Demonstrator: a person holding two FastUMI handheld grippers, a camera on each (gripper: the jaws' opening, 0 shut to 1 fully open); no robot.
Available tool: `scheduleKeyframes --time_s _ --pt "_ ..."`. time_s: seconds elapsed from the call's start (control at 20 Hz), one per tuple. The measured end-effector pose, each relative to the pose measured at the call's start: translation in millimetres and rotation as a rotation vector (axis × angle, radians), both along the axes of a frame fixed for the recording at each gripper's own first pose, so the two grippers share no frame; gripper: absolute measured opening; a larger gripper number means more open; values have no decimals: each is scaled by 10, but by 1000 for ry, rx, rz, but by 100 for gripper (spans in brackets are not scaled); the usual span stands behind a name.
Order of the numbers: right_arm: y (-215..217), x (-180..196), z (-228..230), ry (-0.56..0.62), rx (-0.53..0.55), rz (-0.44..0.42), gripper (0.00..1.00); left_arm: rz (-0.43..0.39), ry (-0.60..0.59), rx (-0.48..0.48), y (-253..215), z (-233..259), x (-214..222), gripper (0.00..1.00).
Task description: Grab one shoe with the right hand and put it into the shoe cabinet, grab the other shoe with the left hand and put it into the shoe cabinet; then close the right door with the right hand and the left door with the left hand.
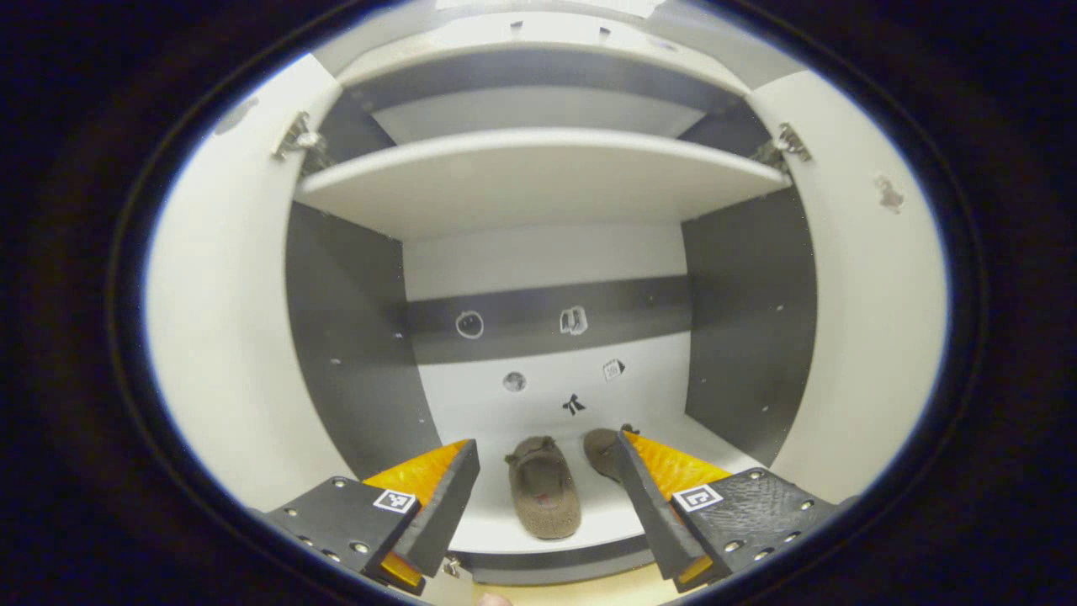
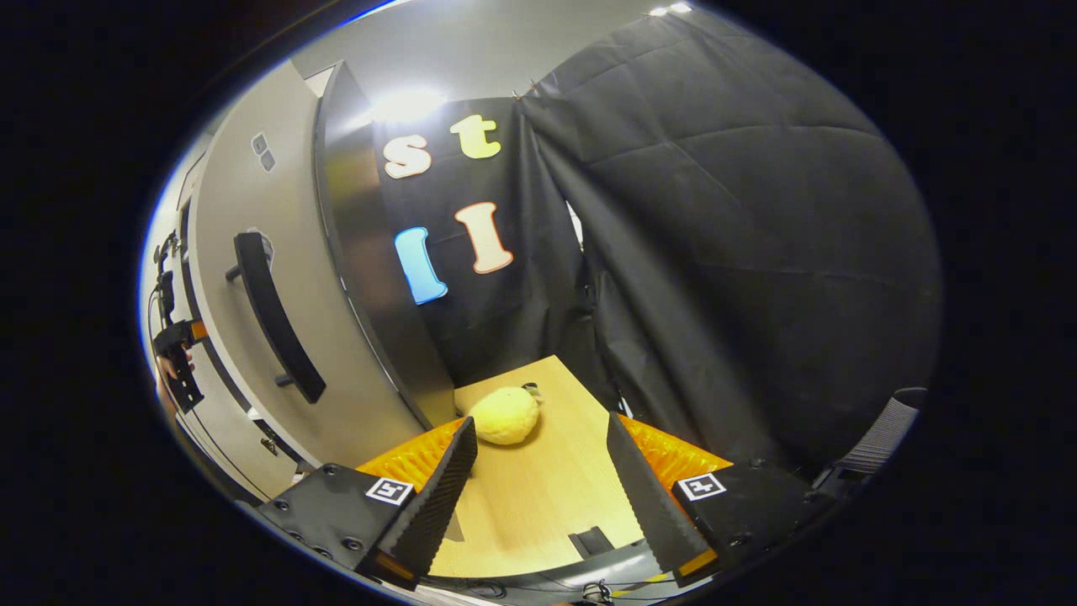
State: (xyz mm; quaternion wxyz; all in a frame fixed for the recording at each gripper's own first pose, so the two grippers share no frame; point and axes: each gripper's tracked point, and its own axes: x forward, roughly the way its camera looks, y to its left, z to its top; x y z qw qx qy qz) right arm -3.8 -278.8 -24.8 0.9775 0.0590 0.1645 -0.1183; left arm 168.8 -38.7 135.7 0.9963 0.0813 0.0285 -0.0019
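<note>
A: Left gripper view. What lies ahead of the left gripper [image 1: 545,497]?

B: The open shoe cabinet [image 1: 749,320]. Its fingers stand wide apart and hold nothing. Between them, on the cabinet's bottom shelf [image 1: 538,539], lies 1 brown shoe [image 1: 543,498], toe toward the back wall. The 2nd shoe [image 1: 602,452] lies just beside it on the right, partly hidden behind the right finger. An upper shelf [image 1: 538,172] spans the cabinet above, and both doors, the left door [image 1: 219,337] and the right door [image 1: 875,320], stand open.

A: Right gripper view. And the right gripper [image 2: 538,488]?

B: Its fingers are also spread, clamped on nothing, above a wooden tabletop [image 2: 538,497]. A yellow plush toy [image 2: 503,415] rests on the wood near the fingertips. A cabinet door [image 2: 252,278] with a dark bar handle [image 2: 273,316] stands at the left.
</note>
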Motion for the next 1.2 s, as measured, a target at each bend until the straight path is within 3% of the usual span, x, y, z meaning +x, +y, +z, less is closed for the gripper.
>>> scheduleKeyframes --time_s 0.3,0.65,0.9,1.1,1.15,1.2 --pt "94 298 256 -13 -36 120 98 148 -153 -53 35 93 -809 99" --pt "357 766 608 -141 -55 237 98 295 -121 -45 94 -266 -1608 100" --pt "652 908 734 -191 -76 253 98 333 -88 -49 291 -575 -2126 94" --pt "772 917 801 -200 -130 209 98 299 -54 -58 491 -746 -2217 94" --pt "832 911 824 -204 -133 203 92 291 -44 -60 543 -786 -2210 94" --pt "830 904 838 -211 -158 182 92 288 -37 -64 613 -840 -2224 94"
